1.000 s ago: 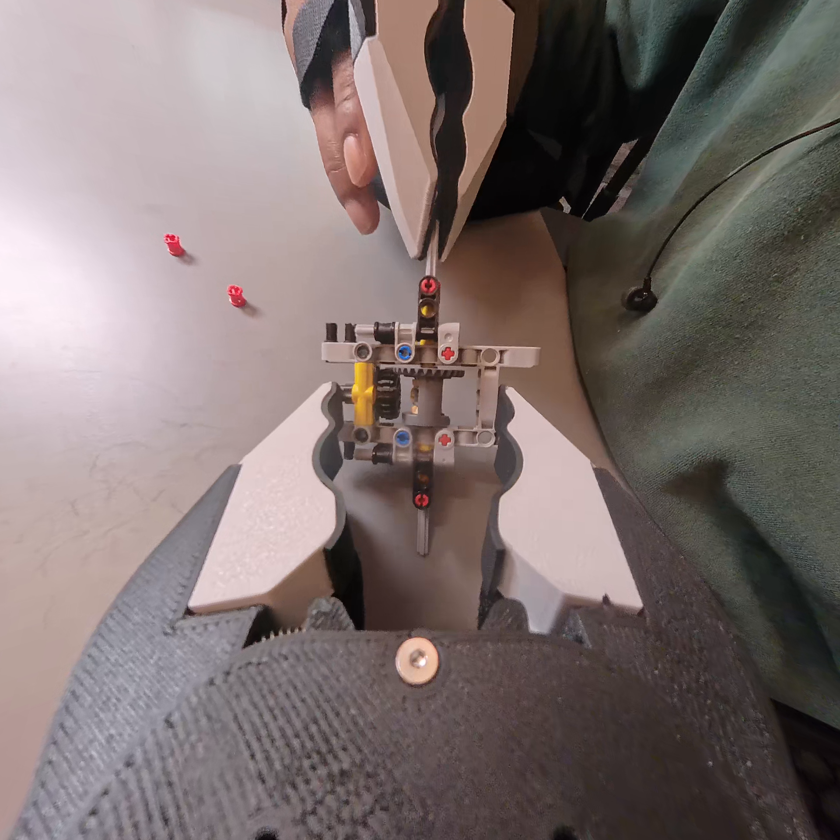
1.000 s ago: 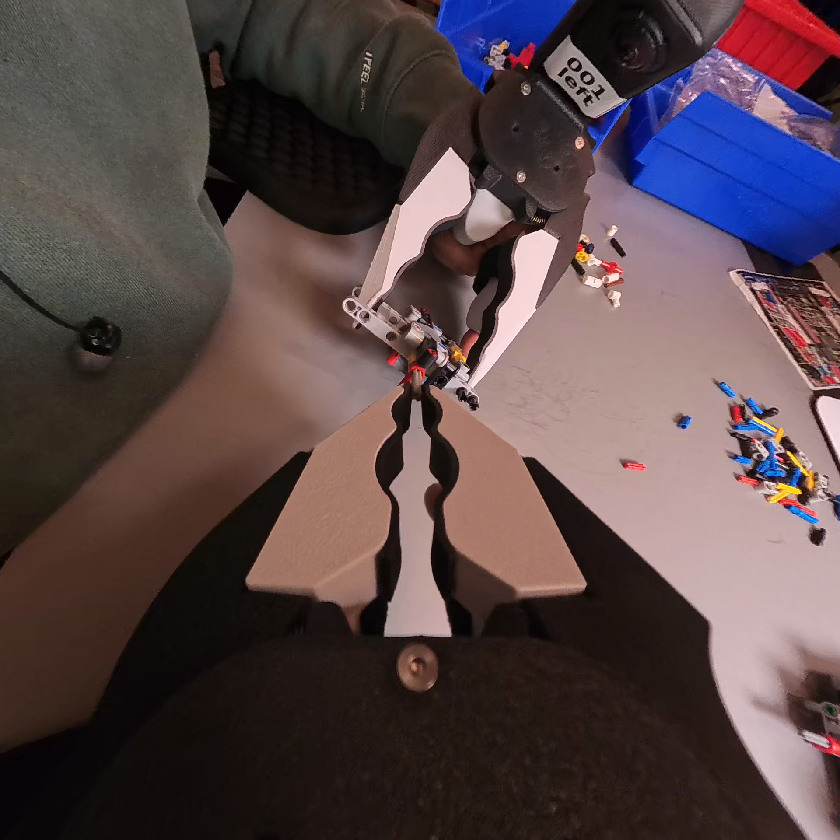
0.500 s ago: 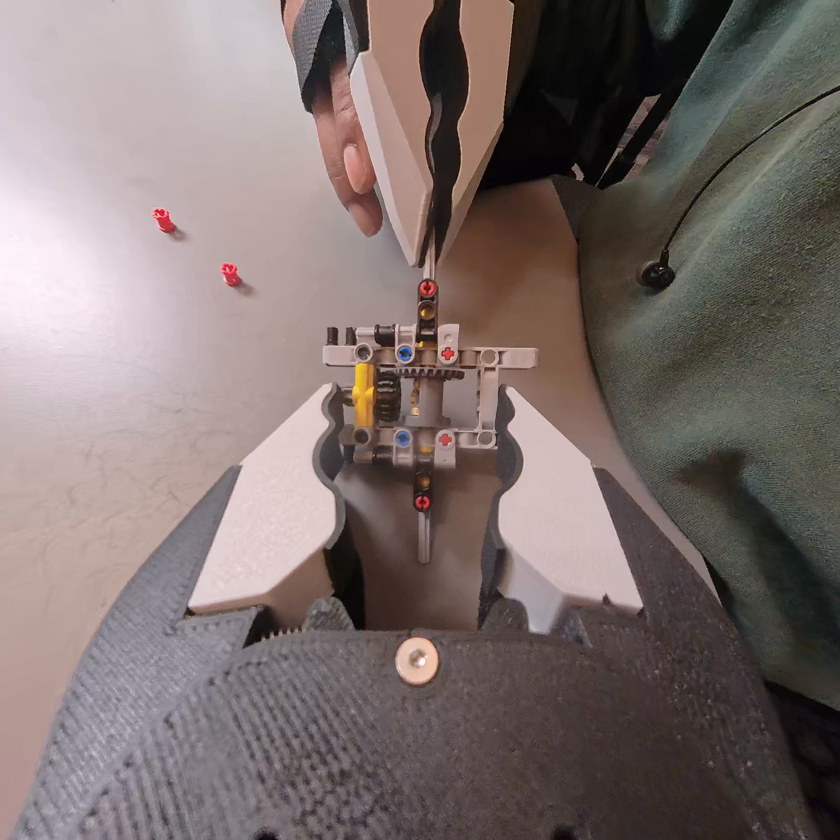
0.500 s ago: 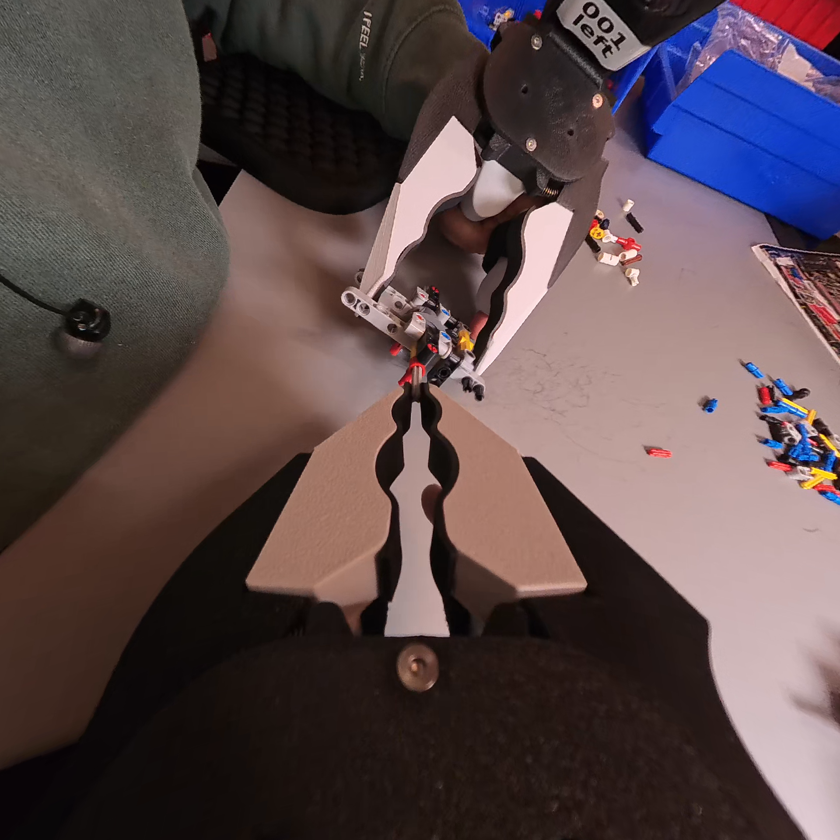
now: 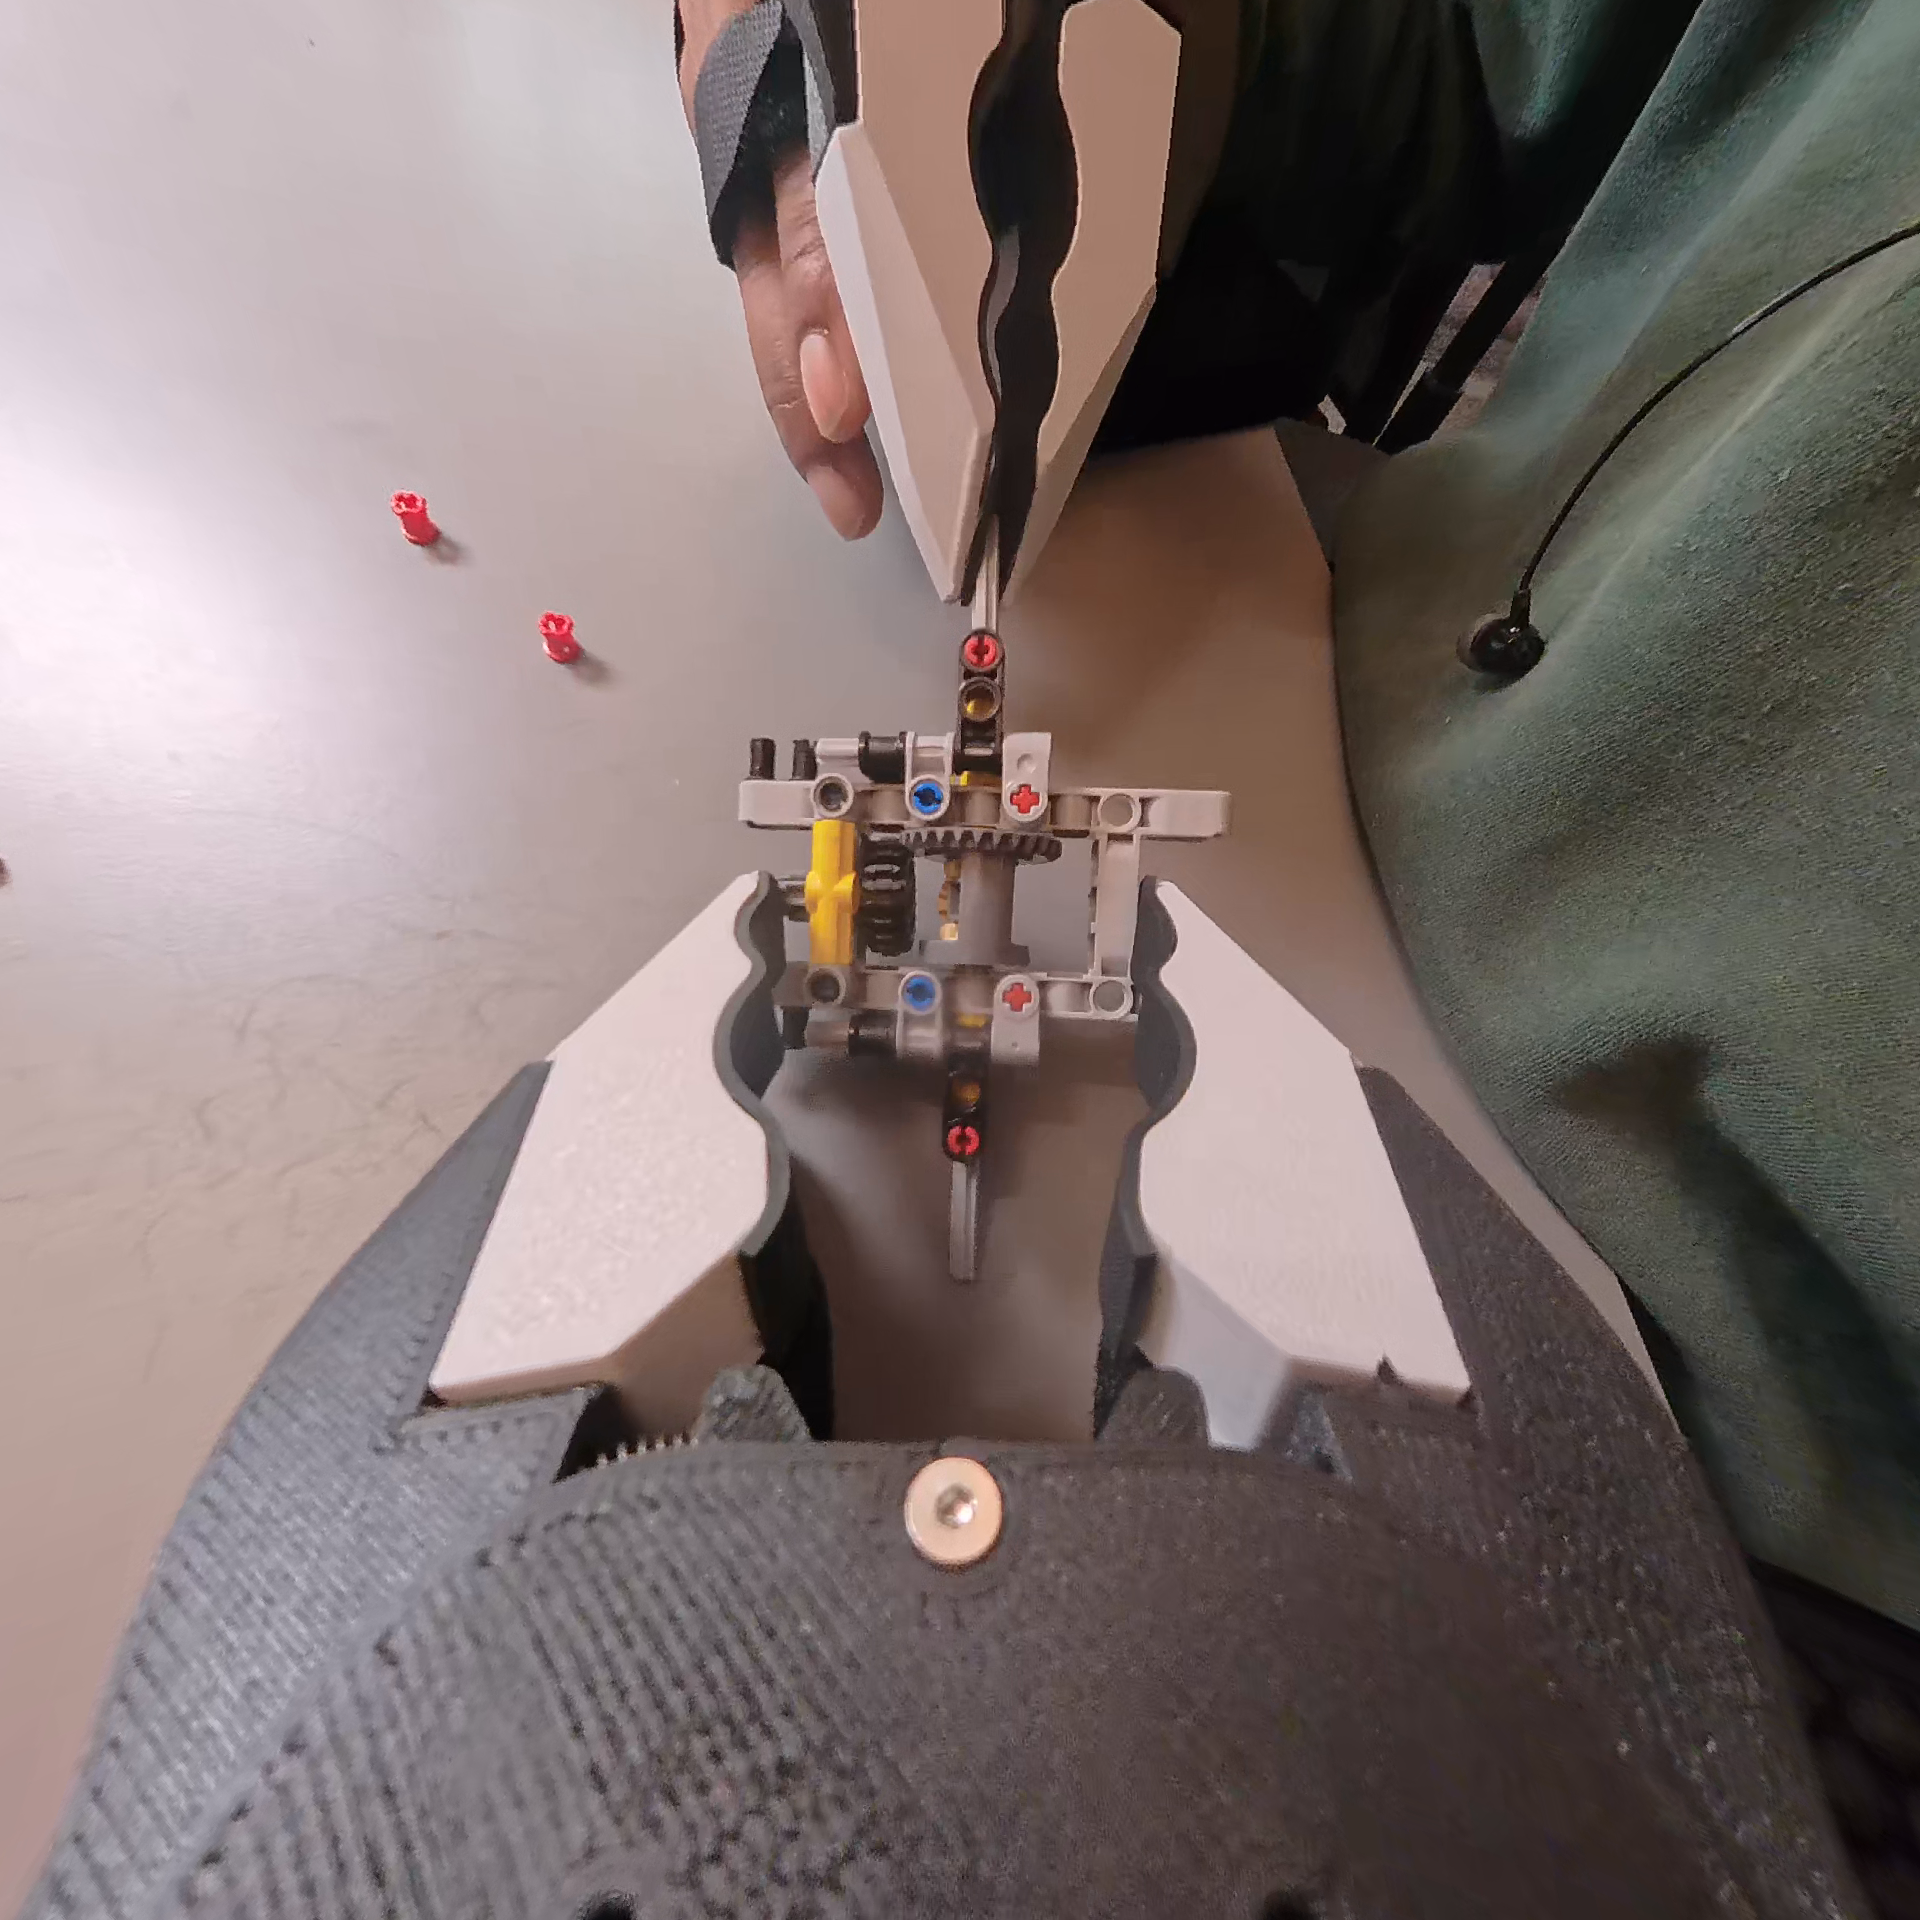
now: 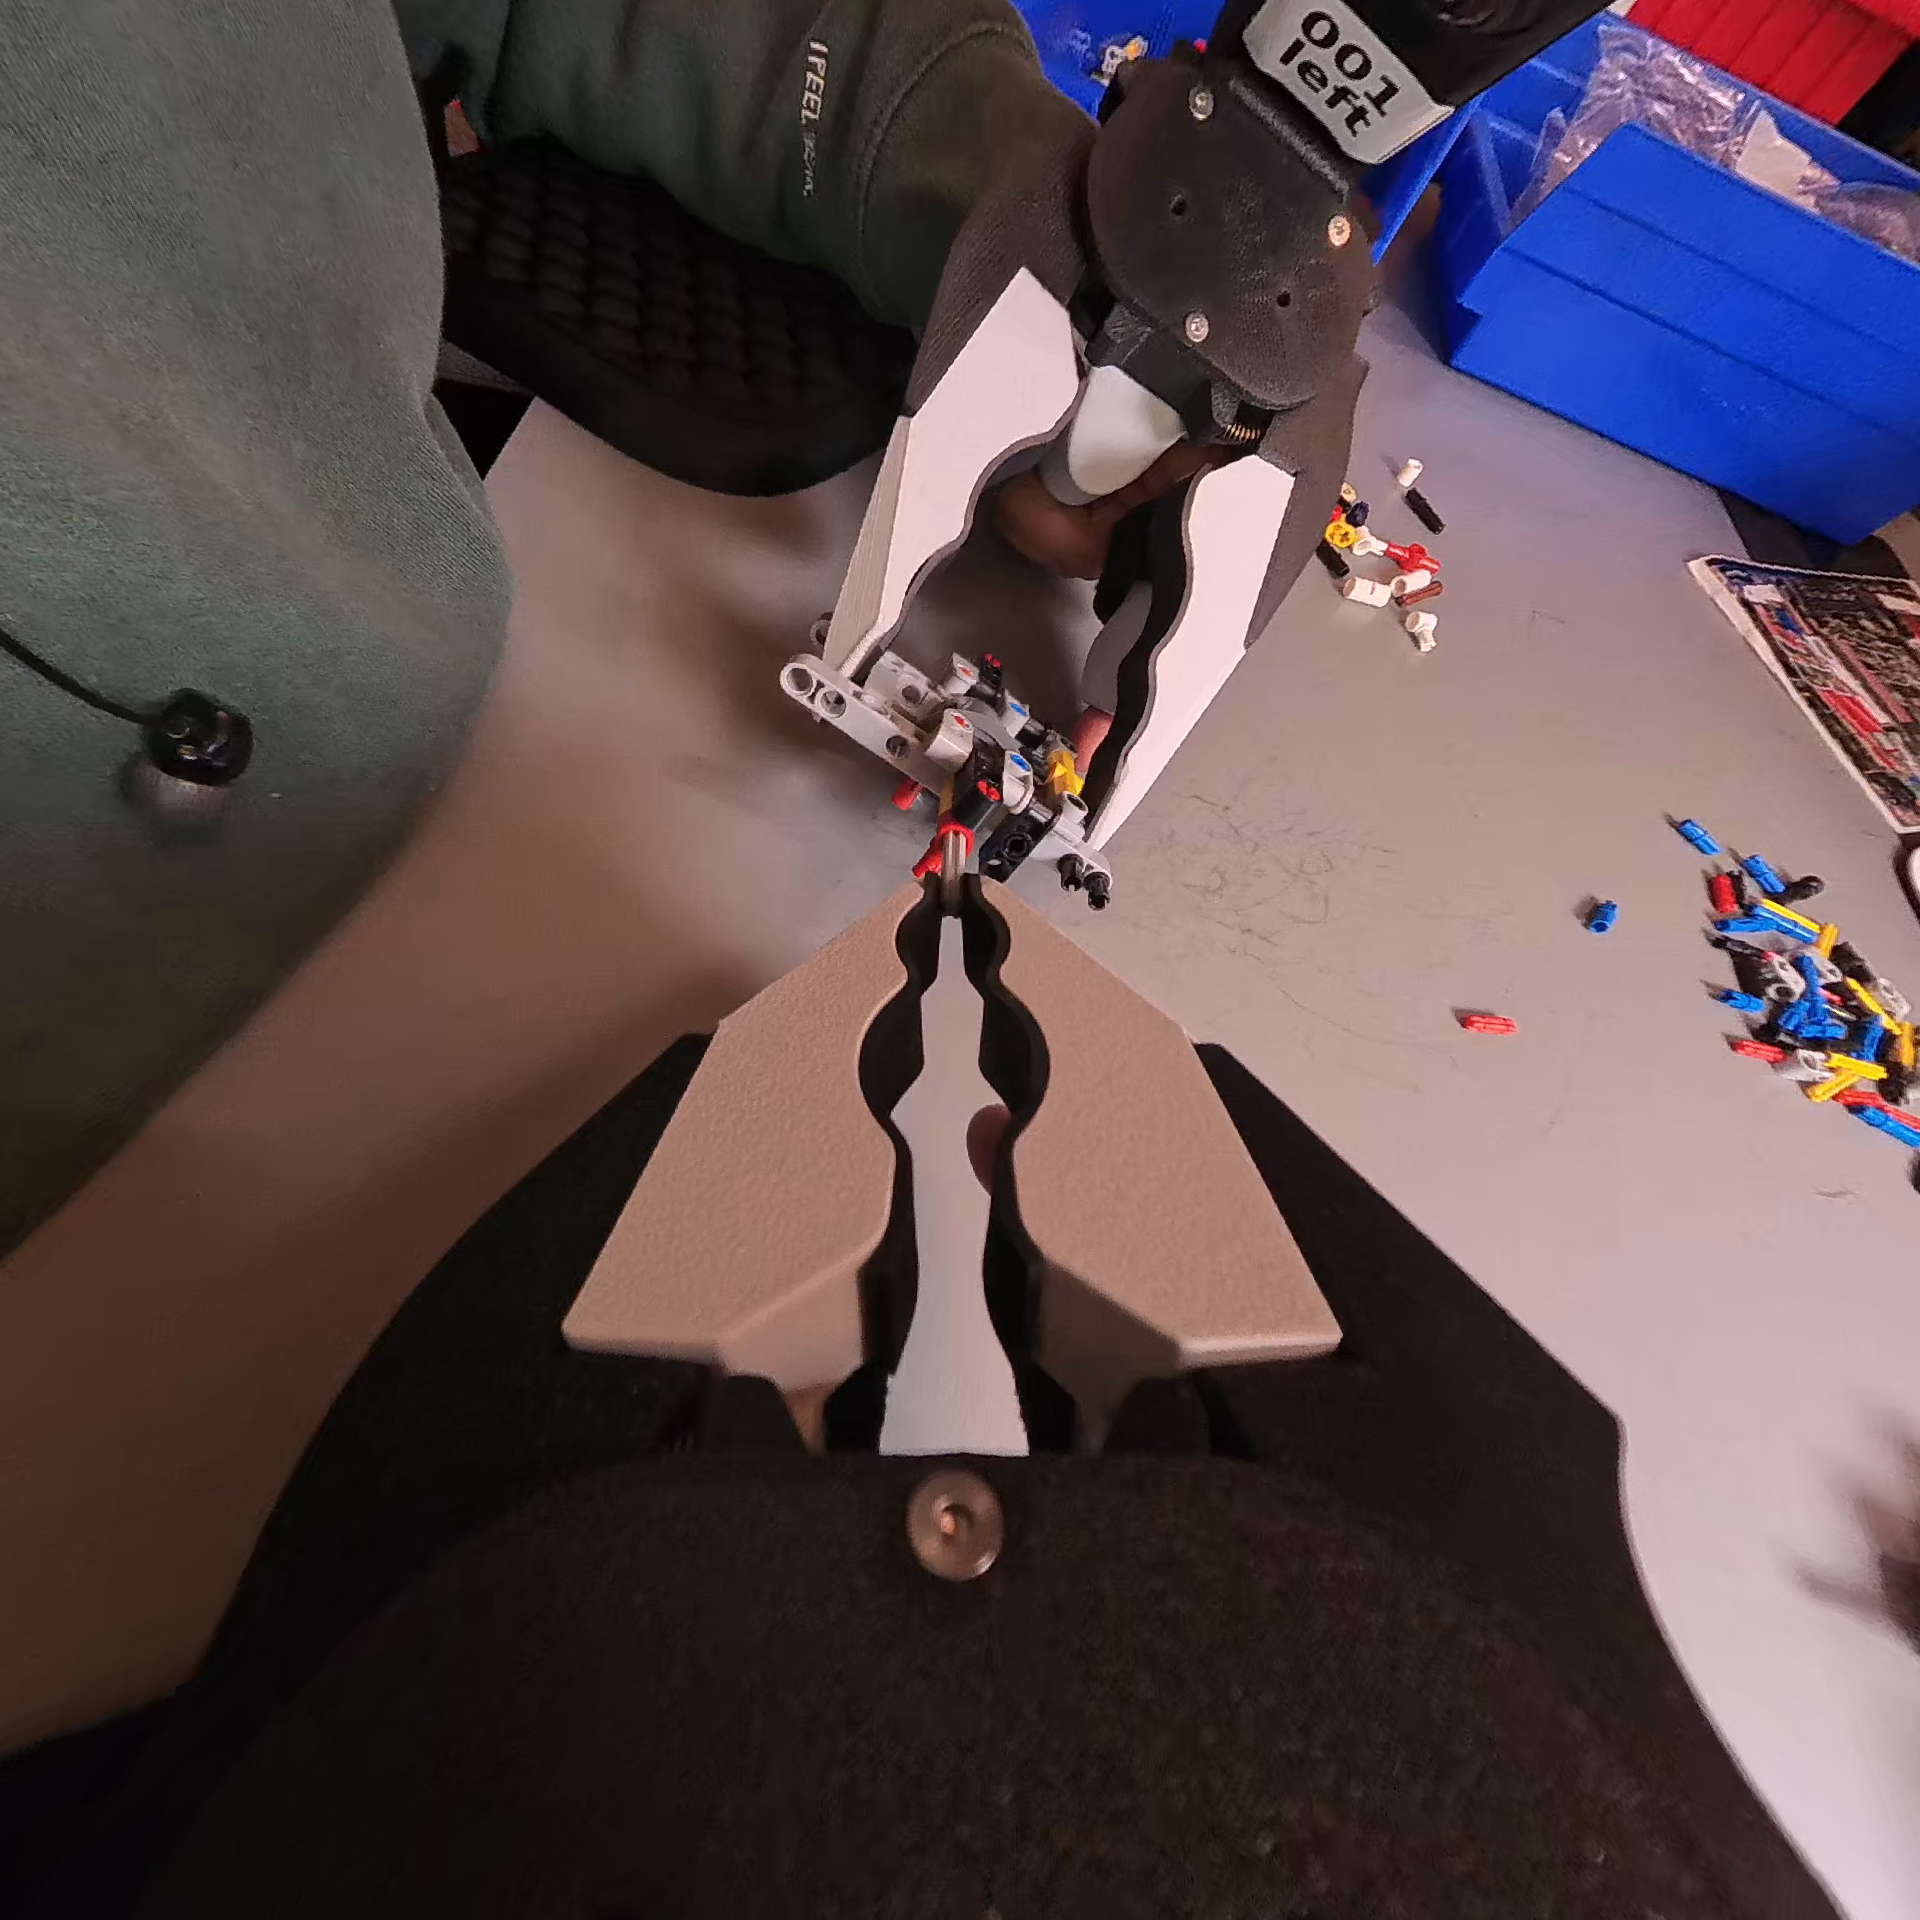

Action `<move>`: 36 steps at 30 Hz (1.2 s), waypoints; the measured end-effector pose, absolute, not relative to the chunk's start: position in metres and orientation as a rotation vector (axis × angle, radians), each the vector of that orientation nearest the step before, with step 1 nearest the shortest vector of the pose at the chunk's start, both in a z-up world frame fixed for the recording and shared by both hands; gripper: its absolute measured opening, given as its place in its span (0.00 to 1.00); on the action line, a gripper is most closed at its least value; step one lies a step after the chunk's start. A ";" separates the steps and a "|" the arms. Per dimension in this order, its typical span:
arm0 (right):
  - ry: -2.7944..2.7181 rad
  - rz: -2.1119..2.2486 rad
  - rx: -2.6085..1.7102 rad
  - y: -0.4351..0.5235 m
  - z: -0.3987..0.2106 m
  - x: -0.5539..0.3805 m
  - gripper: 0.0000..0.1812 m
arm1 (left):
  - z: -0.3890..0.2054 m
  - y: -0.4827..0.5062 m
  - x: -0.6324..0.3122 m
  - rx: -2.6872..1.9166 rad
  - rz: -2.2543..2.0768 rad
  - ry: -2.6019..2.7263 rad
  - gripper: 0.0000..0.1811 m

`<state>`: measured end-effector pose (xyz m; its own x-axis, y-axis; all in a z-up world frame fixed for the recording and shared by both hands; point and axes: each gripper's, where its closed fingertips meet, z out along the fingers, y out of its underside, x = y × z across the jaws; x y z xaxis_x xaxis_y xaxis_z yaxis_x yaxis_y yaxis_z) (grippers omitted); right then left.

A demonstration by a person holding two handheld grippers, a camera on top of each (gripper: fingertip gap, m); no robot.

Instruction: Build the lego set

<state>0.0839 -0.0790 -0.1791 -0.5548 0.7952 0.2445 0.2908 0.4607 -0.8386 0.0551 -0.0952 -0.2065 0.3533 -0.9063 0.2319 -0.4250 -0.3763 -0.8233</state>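
Little is changed since the earlier frames: the grey lego gear frame (image 5: 982, 899) is kept clamped above the table by the left gripper (image 5: 956, 935), its thin grey axle (image 6: 951, 871) pinched by the right gripper (image 6: 948, 902)

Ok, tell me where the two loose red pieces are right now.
In the left wrist view, the two red pieces lie apart on the grey table, left of the lego assembly held by the left gripper.
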 end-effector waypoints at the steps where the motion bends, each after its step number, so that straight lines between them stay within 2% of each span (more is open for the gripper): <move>1: -2.075 1.025 -0.900 -0.079 -0.179 0.084 0.01 | -0.207 -0.095 0.055 -1.952 -0.923 1.161 0.37; 36: -2.092 1.032 -0.900 -0.088 -0.186 0.081 0.01 | -0.211 -0.101 0.055 -1.973 -0.848 1.232 0.37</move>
<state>0.0811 -0.0876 -0.1858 -0.5679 0.7894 0.2332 0.2955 0.4599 -0.8374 0.0549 -0.1009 -0.2107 0.3480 -0.9199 0.1805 -0.4968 -0.3443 -0.7966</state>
